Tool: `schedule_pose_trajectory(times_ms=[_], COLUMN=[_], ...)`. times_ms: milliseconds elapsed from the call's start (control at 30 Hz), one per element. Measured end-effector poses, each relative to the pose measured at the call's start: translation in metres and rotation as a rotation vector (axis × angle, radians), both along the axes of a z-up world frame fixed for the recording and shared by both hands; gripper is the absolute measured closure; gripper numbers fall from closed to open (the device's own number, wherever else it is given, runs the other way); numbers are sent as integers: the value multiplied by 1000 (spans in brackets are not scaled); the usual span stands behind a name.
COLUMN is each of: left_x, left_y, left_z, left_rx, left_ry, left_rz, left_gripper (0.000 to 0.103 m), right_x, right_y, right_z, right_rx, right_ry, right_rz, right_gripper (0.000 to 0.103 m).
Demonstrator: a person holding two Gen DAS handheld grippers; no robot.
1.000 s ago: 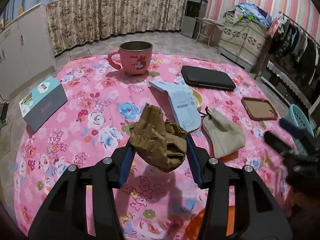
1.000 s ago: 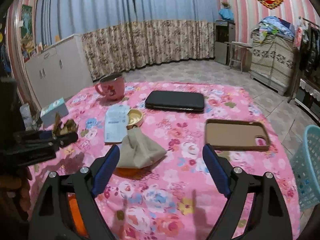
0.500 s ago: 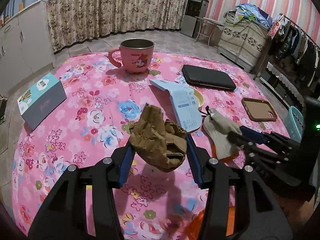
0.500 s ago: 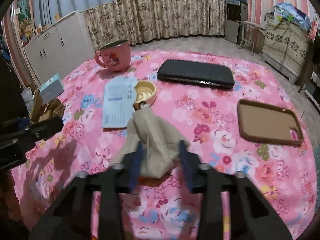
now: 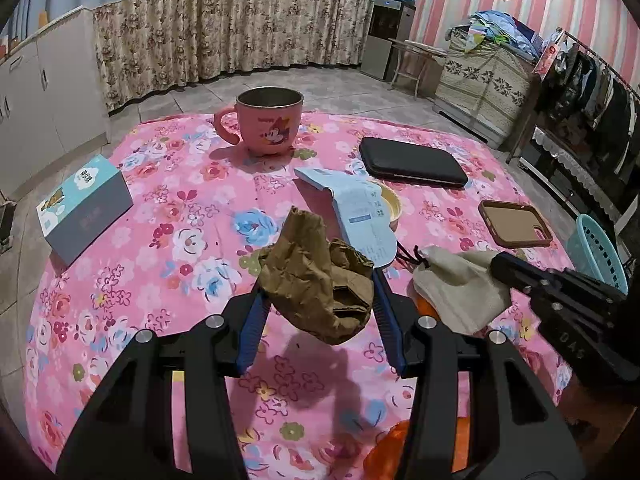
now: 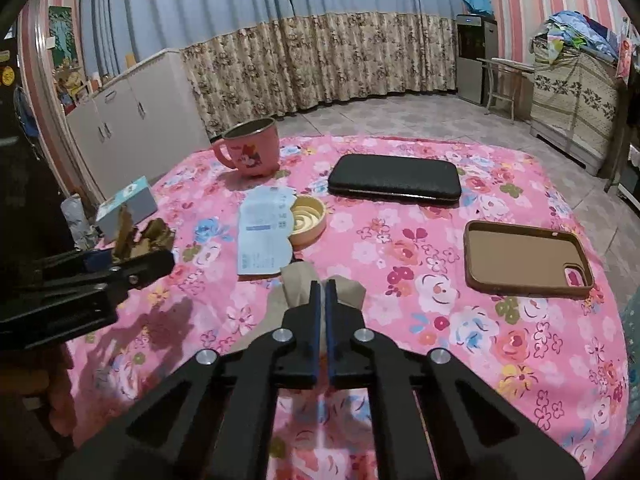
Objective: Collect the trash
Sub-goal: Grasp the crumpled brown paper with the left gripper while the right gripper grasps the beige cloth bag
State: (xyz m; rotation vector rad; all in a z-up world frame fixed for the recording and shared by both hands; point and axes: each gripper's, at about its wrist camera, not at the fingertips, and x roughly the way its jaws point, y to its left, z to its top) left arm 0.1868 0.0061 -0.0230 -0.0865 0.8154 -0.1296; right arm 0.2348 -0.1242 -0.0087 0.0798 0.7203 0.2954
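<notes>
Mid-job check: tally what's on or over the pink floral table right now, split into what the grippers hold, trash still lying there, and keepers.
Held in grippers: 2 – crumpled brown paper bag in left gripper, beige cloth pouch in right gripper
Loose trash: 2 – pale blue printed paper slip, round yellow plastic lid
Keepers: 4 – pink cartoon mug, black rectangular case, brown phone case, blue-and-grey box
Total: 8

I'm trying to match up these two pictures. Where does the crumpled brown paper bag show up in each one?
Left wrist view: the crumpled brown paper bag sits at centre, clamped between the left gripper fingers.
Right wrist view: it pokes up at the far left edge, above that same gripper.
Shared landmark: the pink cartoon mug at the table's far side.
</notes>
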Motion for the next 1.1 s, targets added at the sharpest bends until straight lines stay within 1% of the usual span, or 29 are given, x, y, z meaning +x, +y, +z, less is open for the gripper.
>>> schedule_pose_trajectory(times_ms=[33,67,133,200,233,267,333,400,433,500,567,600,633,667,733,800,833,1000,1100], left_x=[0,0,0,0,0,1,1,1,1,1,1,1,1,1,1,1,1,0,0], left_y=[0,0,0,0,0,0,-1,-1,-1,0,0,0,0,0,0,1,1,2,2], left_z=[0,-1,-1,-2,-2,-2,-2,-3,-3,-2,-2,-2,-2,-2,-1,-1,0,3,4], left_rx=[1,-1,-4,1,0,0,3,4,4,1,-1,-1,0,1,-1,-2,-3,-9,-13], left_ry=[1,2,2,2,3,5,6,6,6,5,4,5,5,5,5,2,1,-15,-19], left_rz=[1,3,5,2,2,0,-3,-7,-6,-4,-2,-3,-3,-3,-2,1,1,4,4], left_gripper=[55,55,55,55,55,55,55,55,55,55,55,55,55,55,55,55,55,55,55], right_x=[0,1,4,5,7,7,7,6,6,7,9,10,10,9,5,3,1,-7,-10], right_y=[-2,-4,-8,-6,-3,-1,2,4,6,9,14,16,18,18,19,15,10,-7,-12], right_z=[0,-2,-9,-15,-19,-21,-24,-24,-25,-27,-33,-35,-35,-35,-28,-21,-16,8,16], right_rx=[-3,-3,40,22,2,-5,-10,-10,-21,-33,-48,-52,-52,-52,-58,-49,-28,20,28], right_ry=[-3,8,47,67,82,80,81,81,83,94,118,124,125,120,92,68,55,-10,-30], right_rz=[-13,-22,-15,-13,-8,-13,-12,-5,0,11,30,36,49,52,54,44,36,7,6], right_gripper=[102,98,98,98,86,61,37,37,39,40,53,57,72,78,86,88,89,89,89])
